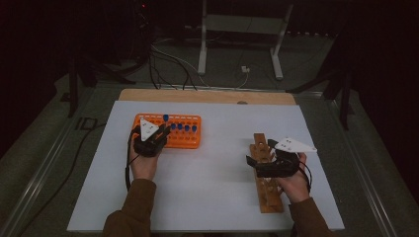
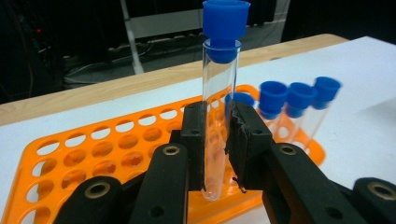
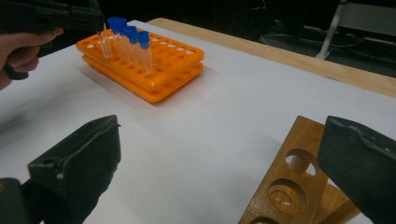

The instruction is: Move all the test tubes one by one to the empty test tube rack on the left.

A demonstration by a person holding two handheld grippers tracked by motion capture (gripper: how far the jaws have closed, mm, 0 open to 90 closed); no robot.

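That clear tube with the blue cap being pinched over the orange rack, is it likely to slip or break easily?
The clear, blue-capped test tube looks smooth and rigid, so it may slide between the left gripper's pads if held loosely. Its thin, see-through wall suggests it is fragile and probably light. Being round, it would likely roll if laid on the white table rather than in the orange plastic rack.

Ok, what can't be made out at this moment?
- Left gripper view: the fingers cover the middle of the held test tube, so any contents stay unclear.
- Right gripper view: the wooden rack is cut off by the bottom edge.
- High view: the orange rack holes and tube count are too small and dim.
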